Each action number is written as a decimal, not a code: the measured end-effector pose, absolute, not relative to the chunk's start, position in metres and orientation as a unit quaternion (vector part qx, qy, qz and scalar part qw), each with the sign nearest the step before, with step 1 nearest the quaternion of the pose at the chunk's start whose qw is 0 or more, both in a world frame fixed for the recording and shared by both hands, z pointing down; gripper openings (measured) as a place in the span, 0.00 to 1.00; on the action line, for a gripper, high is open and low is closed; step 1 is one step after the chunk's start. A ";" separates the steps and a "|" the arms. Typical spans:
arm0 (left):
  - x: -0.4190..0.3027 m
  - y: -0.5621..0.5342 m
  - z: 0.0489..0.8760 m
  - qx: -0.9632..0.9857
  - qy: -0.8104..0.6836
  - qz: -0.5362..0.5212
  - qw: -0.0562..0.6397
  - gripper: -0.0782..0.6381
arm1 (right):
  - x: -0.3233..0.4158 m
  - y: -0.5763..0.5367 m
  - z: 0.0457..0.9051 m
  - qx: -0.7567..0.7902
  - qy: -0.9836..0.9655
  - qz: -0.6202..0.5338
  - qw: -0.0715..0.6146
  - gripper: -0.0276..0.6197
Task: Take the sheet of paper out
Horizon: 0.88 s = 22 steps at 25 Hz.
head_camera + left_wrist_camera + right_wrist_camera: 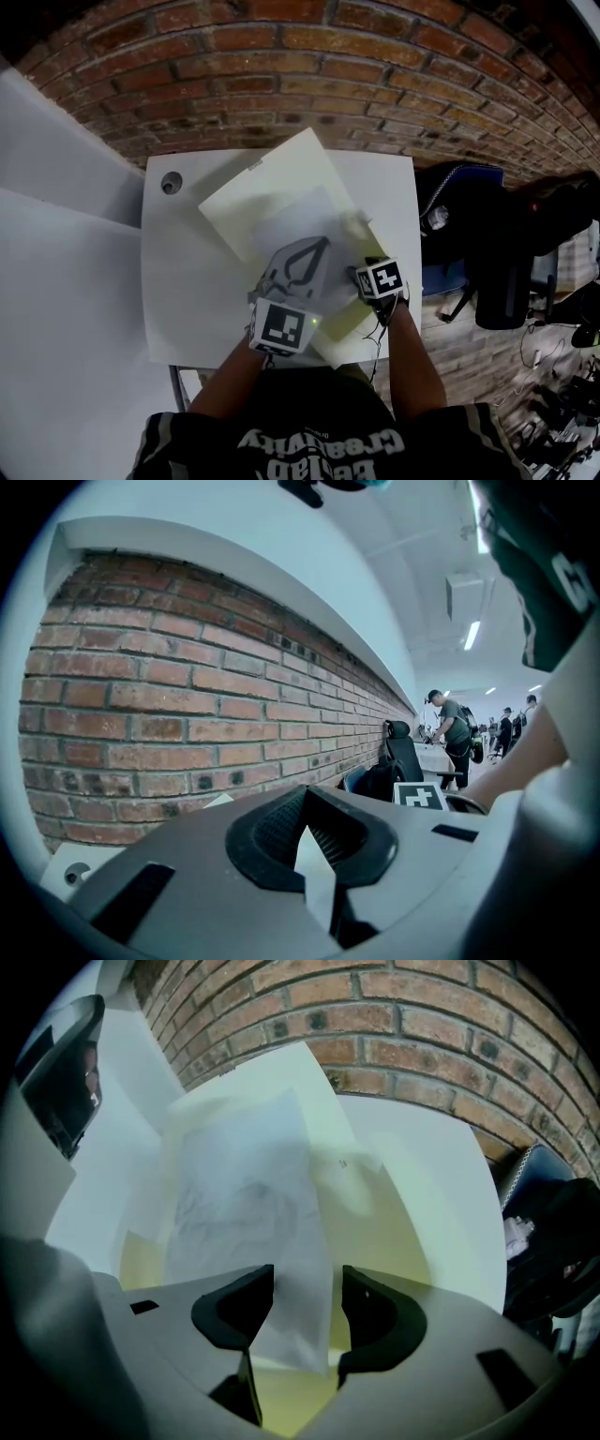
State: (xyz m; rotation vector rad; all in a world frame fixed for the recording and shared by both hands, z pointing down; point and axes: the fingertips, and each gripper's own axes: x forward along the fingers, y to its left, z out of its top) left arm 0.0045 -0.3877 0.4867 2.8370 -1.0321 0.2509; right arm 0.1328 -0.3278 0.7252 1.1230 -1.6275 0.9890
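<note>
Pale yellow folder point(281, 164) lay slantwise on the white table point(187, 281), one far corner reaching past the table's edge toward the brick wall point(328, 75). The sheet of paper point(291, 220) rested on top of the folder, thin and greyish, with faint marks on it that I could not read. Whether any part of the sheet was still tucked inside the folder I could not tell.

The left gripper point(314, 251) pointed nearly level across the sheet. In the left gripper view its jaws were pressed together on a white corner of the paper point(314, 864). The right gripper point(298, 1302) pointed steeply down over the folder's near right part. Its jaws stood wide apart, and the sheet's near end point(291, 1316) hung between the pads without either one pressing on it.

Each gripper carried a marker cube point(281, 326) printed with black-and-white squares. From above, the right one's cube point(380, 278) hid its jaws. Pale lettering ran across the person's dark shirt point(319, 445), upside down and cut off at the picture's edge, so I could not read it. A round grommet point(170, 183) sat near the table's far left corner. A dark office chair point(497, 244) stood to the right of the table.
</note>
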 end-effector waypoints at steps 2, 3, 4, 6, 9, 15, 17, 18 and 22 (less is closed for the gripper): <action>0.001 -0.388 0.489 0.935 -0.340 0.084 0.059 0.11 | 0.133 -0.328 0.725 0.456 -0.657 0.398 0.450 0.37; 0.000 -0.388 0.489 0.935 -0.340 0.084 0.060 0.11 | 0.134 -0.328 0.725 0.458 -0.655 0.396 0.451 0.37; -0.001 -0.388 0.490 0.935 -0.340 0.084 0.061 0.11 | 0.135 -0.328 0.725 0.461 -0.653 0.393 0.454 0.35; -0.003 -0.388 0.491 0.935 -0.339 0.085 0.060 0.11 | 0.138 -0.329 0.725 0.468 -0.649 0.385 0.460 0.31; -0.005 -0.388 0.491 0.936 -0.337 0.088 0.058 0.11 | 0.139 -0.330 0.723 0.472 -0.654 0.380 0.453 0.06; -0.005 -0.387 0.494 0.938 -0.331 0.091 0.057 0.11 | 0.134 -0.332 0.706 0.476 -0.678 0.384 0.408 0.03; -0.004 -0.387 0.495 0.938 -0.329 0.092 0.056 0.11 | 0.136 -0.332 0.703 0.484 -0.678 0.383 0.399 0.03; -0.004 -0.387 0.494 0.938 -0.329 0.093 0.054 0.11 | 0.137 -0.332 0.702 0.488 -0.677 0.383 0.396 0.03; -0.002 -0.386 0.493 0.938 -0.328 0.098 0.052 0.11 | 0.138 -0.331 0.699 0.495 -0.679 0.378 0.388 0.03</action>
